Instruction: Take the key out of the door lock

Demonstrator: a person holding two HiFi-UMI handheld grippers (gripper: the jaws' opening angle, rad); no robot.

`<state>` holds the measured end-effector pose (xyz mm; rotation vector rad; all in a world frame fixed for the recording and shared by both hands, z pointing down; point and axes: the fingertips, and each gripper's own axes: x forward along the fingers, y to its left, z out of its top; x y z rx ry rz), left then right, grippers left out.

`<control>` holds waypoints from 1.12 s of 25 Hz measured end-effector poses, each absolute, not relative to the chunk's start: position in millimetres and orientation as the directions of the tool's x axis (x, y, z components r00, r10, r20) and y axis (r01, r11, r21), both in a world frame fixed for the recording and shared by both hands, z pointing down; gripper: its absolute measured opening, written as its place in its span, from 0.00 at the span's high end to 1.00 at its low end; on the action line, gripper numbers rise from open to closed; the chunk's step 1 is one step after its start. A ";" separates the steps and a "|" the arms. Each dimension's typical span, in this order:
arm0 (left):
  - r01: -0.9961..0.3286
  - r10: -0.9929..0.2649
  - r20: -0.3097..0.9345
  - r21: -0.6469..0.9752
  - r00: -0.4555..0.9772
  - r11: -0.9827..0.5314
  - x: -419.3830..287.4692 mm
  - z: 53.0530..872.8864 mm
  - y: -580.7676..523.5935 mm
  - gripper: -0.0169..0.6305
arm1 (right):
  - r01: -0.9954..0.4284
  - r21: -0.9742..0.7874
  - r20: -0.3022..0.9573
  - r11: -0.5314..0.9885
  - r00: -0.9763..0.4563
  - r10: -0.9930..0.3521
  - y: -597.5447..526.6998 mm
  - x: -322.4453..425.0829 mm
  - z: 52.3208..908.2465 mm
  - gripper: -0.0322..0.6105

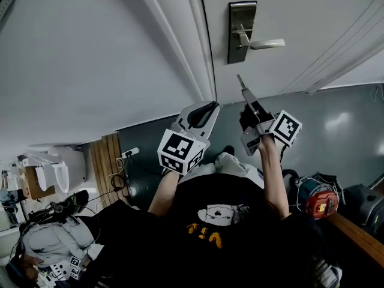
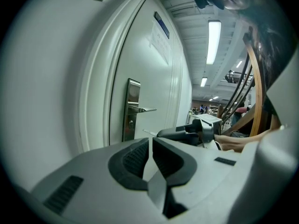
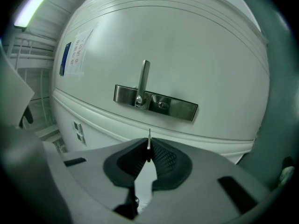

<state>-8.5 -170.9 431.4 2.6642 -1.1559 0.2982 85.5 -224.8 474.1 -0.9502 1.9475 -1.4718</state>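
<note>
A white door carries a steel lock plate [image 1: 242, 32] with a lever handle [image 1: 264, 43]. My right gripper [image 1: 251, 102] is shut on a thin metal key [image 1: 242, 84], whose blade sticks out from the jaws toward the plate, well short of it. In the right gripper view the key [image 3: 149, 138] is pinched between the pads of the right gripper [image 3: 149, 149], and the keyhole [image 3: 162, 105] in the lock plate [image 3: 180, 108] has nothing in it. My left gripper [image 1: 207, 110] hovers near the door's edge, its jaws shut on nothing [image 2: 151, 144].
The white door frame [image 1: 201, 47] runs beside the lock. On the grey floor stand a red and blue device [image 1: 318, 200] to the right, and a wooden board [image 1: 107, 161], cables and bags [image 1: 51, 233] to the left. The person's body fills the lower middle.
</note>
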 end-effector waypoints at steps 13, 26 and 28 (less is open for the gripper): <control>-0.760 -0.723 0.241 0.129 0.647 -0.637 -65.6 425.2 -112.9 0.93 | -0.272 -0.943 0.030 0.191 -0.640 -0.767 -156.0 37.1 461.6 0.92; -0.733 -0.701 0.222 0.118 0.678 -0.670 -81.6 424.7 -39.8 0.93 | -0.334 -0.913 0.031 0.236 -0.633 -0.774 -74.9 15.2 450.7 0.92; -0.727 -0.697 0.218 0.118 0.684 -0.677 -82.2 423.8 -32.8 0.93 | -0.336 -0.912 0.030 0.237 -0.630 -0.776 -65.1 13.4 449.5 0.92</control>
